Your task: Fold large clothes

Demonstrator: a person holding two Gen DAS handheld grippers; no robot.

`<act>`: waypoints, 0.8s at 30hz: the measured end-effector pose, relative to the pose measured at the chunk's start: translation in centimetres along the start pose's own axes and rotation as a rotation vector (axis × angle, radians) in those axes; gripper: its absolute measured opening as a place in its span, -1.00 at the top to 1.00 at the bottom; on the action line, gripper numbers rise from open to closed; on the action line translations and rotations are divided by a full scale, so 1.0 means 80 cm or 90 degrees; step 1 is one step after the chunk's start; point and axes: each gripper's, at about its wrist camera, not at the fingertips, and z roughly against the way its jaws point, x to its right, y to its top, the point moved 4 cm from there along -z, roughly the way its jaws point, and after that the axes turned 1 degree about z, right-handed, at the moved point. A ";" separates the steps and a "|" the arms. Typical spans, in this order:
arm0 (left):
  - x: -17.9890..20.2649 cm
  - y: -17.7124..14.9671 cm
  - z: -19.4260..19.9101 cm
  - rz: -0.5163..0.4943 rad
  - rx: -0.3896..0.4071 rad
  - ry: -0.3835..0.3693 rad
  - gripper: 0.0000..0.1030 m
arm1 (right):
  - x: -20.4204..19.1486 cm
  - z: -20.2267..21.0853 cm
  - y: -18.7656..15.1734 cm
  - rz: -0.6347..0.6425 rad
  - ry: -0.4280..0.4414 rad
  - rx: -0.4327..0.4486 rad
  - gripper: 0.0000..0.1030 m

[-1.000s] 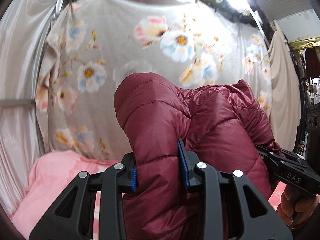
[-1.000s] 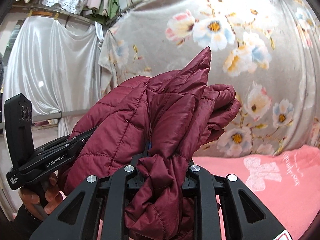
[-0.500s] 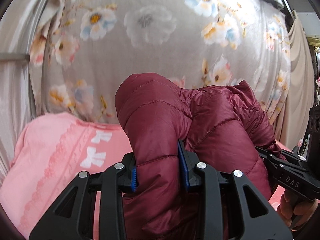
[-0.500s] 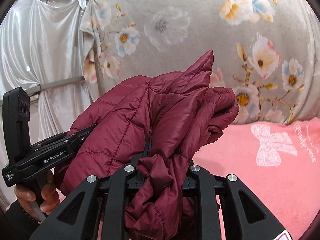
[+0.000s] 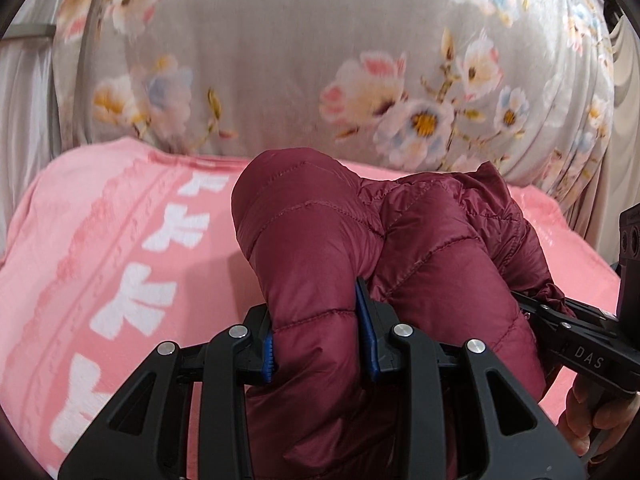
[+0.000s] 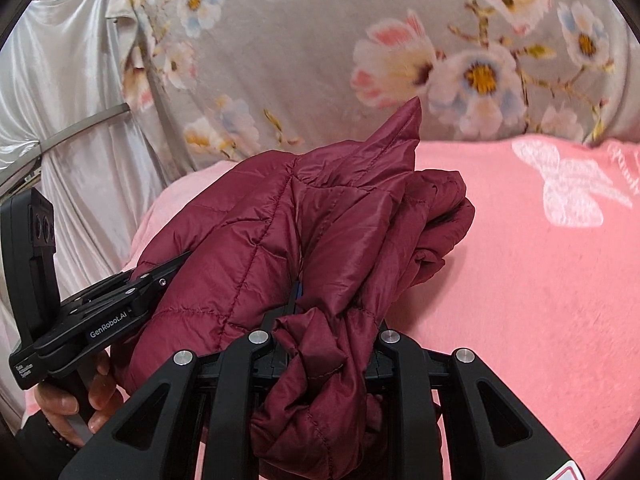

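Here, in the left wrist view, the left gripper (image 5: 320, 344) clamps a puffy fold of the maroon jacket (image 5: 400, 264) between its blue pads, above the pink blanket (image 5: 112, 248); the jacket's lower part is cut off. In the right wrist view, the right gripper (image 6: 324, 340) pinches a bunched wad of jacket (image 6: 304, 240), its pads mostly buried.

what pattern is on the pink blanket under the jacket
White bows printed on the pink blanket, running in a row; clearest in the left wrist view.
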 end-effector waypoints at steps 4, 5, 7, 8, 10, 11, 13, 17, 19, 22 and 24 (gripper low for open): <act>-0.006 -0.021 -0.020 -0.006 -0.017 0.024 0.36 | 0.017 -0.019 -0.022 -0.027 -0.016 -0.026 0.61; -0.008 -0.024 -0.022 -0.007 -0.019 0.027 0.35 | 0.022 -0.023 -0.028 -0.040 -0.016 -0.034 0.60; -0.012 -0.030 -0.029 -0.004 -0.026 0.031 0.27 | 0.034 -0.029 -0.032 -0.074 -0.008 -0.048 0.59; -0.015 -0.034 -0.032 0.000 -0.030 0.034 0.25 | 0.040 -0.030 -0.033 -0.092 0.001 -0.051 0.59; -0.018 -0.039 -0.038 0.008 -0.042 0.038 0.16 | 0.047 -0.034 -0.036 -0.116 0.013 -0.061 0.57; -0.020 -0.039 -0.040 0.012 -0.047 0.038 0.15 | 0.048 -0.035 -0.037 -0.121 0.012 -0.064 0.55; -0.023 -0.041 -0.043 0.019 -0.058 0.039 0.05 | 0.047 -0.036 -0.038 -0.117 0.002 -0.068 0.51; -0.030 -0.044 -0.047 0.034 -0.085 0.063 -0.23 | 0.046 -0.020 -0.042 -0.124 -0.071 -0.076 0.10; -0.035 -0.043 -0.037 0.041 -0.102 0.106 -0.63 | 0.046 -0.002 -0.044 -0.118 -0.111 -0.068 -0.14; -0.040 -0.038 -0.013 0.060 -0.122 0.132 -0.71 | 0.045 0.034 -0.040 -0.110 -0.155 -0.060 -0.06; -0.042 -0.028 0.005 0.092 -0.139 0.128 -0.70 | 0.035 0.049 -0.031 -0.092 -0.154 -0.060 0.72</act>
